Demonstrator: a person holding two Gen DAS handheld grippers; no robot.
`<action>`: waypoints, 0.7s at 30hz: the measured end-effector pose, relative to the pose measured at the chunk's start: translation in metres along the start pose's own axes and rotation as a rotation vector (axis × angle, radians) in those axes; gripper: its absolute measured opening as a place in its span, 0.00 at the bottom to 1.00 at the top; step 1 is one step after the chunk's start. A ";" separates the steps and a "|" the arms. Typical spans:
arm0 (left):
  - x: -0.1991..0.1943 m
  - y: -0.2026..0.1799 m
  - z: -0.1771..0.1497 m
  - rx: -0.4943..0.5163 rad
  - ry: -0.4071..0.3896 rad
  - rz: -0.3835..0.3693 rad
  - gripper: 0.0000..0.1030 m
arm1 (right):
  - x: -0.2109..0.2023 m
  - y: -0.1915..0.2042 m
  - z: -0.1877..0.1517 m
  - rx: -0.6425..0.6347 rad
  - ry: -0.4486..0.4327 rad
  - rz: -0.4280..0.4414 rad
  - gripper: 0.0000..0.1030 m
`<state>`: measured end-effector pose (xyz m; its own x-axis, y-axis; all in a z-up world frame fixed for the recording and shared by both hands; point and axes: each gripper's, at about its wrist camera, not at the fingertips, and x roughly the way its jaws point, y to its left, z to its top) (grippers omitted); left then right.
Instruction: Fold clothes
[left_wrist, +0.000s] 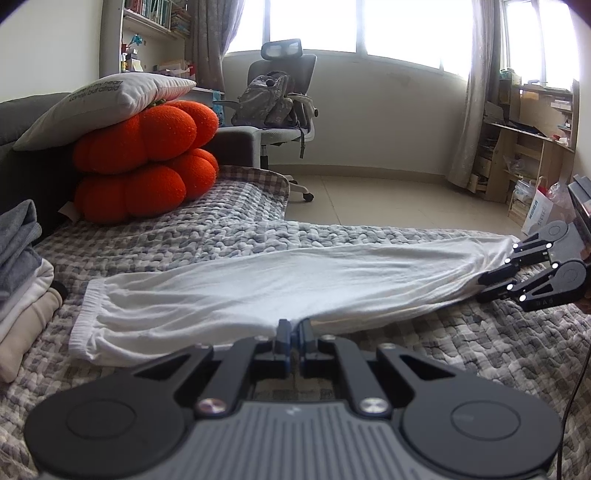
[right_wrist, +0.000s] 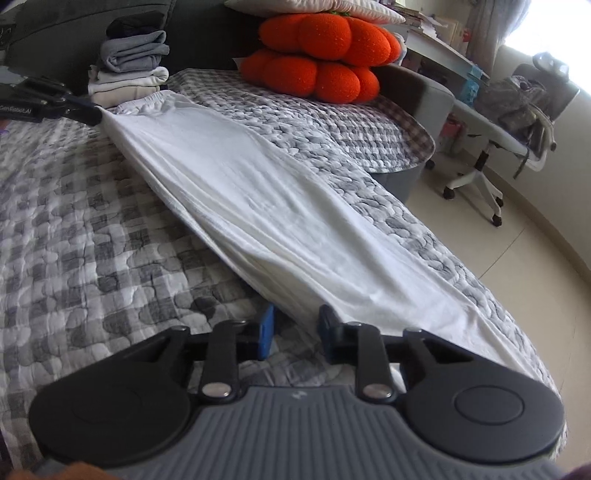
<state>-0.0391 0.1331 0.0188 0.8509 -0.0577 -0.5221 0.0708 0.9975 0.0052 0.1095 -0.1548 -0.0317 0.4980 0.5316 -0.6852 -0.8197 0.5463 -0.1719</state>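
Note:
A long white garment (left_wrist: 280, 280) with an elastic waistband lies stretched along the grey checked quilt (left_wrist: 461, 339), folded lengthwise. My left gripper (left_wrist: 294, 330) is shut on its near edge at the waistband end; the right wrist view shows it at the far left (right_wrist: 98, 115), pinching that corner. My right gripper (right_wrist: 296, 325) has the bunched narrow end of the garment (right_wrist: 258, 184) between its blue pads, jaws a little apart around the cloth. From the left wrist view it (left_wrist: 482, 288) sits at the far right on the cloth's tip. Between the two grippers the cloth hangs slightly raised.
A stack of folded clothes (left_wrist: 22, 280) sits at the head of the bed beside two orange pumpkin cushions (left_wrist: 144, 166) with a white pillow (left_wrist: 110, 99) on top. The bed's edge runs along the garment's far side; beyond are tiled floor and an office chair (left_wrist: 280, 107).

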 end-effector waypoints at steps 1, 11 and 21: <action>0.000 0.000 -0.002 0.001 0.005 -0.003 0.04 | -0.003 -0.001 -0.002 0.013 0.001 0.001 0.21; -0.004 -0.001 -0.028 0.023 0.080 -0.065 0.01 | -0.040 -0.022 -0.045 0.214 -0.047 -0.119 0.41; 0.019 -0.053 0.013 0.145 0.056 -0.198 0.13 | -0.037 -0.065 -0.072 0.454 -0.091 -0.490 0.56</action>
<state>-0.0196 0.0782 0.0197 0.7834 -0.2449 -0.5712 0.3106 0.9503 0.0185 0.1236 -0.2569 -0.0461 0.8199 0.1947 -0.5384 -0.3029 0.9455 -0.1193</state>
